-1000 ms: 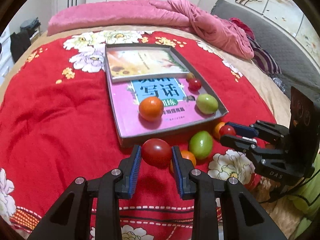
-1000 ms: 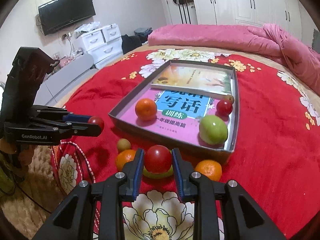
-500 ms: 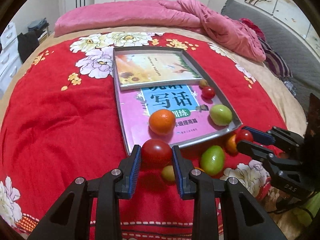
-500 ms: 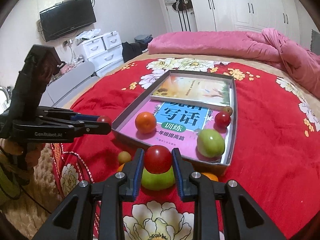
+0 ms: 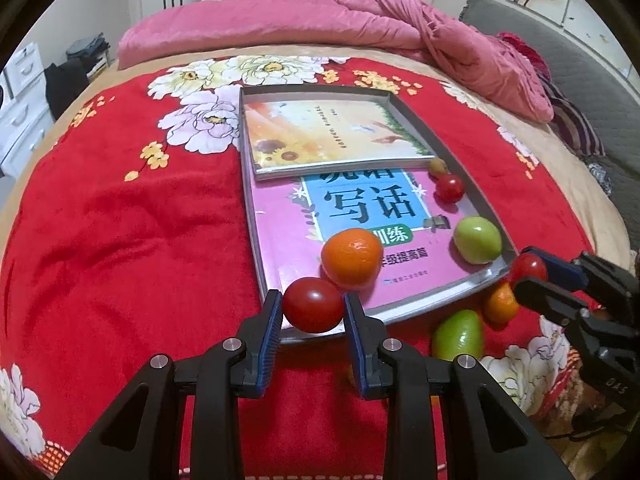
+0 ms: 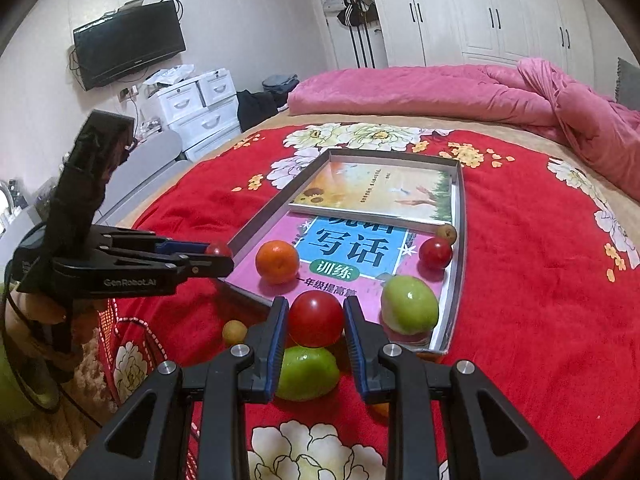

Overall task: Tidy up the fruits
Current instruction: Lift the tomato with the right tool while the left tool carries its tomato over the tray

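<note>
The supporting surface is a bed covered by a red floral blanket [image 6: 520,280], with a pink quilt [image 6: 440,88] bunched along its far end. A shallow grey tray [image 6: 462,240] lies directly on the blanket near the middle. On the blanket just outside the tray's near edge lie a green fruit [image 6: 308,372], a small yellowish fruit [image 6: 234,332] and an orange [image 5: 498,304]; a second orange fruit is only partly visible there.
</note>
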A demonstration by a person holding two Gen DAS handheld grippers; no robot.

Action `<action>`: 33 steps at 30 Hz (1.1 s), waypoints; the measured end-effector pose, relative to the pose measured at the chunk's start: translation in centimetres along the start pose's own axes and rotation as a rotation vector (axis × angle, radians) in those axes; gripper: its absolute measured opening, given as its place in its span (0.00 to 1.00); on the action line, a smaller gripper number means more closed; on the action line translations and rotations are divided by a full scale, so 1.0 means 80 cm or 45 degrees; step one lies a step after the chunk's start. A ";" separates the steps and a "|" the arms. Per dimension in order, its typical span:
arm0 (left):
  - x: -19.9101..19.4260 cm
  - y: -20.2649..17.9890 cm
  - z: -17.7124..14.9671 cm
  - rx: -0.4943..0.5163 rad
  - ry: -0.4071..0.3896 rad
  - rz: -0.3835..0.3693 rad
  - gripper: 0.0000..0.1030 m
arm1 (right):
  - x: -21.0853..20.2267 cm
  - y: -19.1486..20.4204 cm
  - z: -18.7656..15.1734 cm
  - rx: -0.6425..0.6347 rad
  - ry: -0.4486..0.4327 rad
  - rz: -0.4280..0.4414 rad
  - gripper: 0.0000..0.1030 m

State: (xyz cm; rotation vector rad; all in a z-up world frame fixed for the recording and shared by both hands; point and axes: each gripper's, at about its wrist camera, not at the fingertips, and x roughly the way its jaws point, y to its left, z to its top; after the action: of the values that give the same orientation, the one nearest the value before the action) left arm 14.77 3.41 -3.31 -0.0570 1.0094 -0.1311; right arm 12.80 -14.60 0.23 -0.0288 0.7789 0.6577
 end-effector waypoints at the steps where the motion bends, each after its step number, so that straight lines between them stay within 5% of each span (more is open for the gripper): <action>1: 0.002 -0.001 0.000 0.000 0.004 -0.001 0.31 | 0.001 0.000 0.001 -0.003 -0.002 -0.004 0.28; 33: 0.024 -0.013 0.005 0.029 0.031 0.006 0.31 | 0.070 -0.007 0.037 -0.070 0.090 -0.033 0.28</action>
State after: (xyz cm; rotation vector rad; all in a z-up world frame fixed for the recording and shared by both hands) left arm 16.04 2.13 -4.63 -0.0328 1.0320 -0.1394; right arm 17.97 -11.27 -1.43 -0.1124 0.8272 0.6559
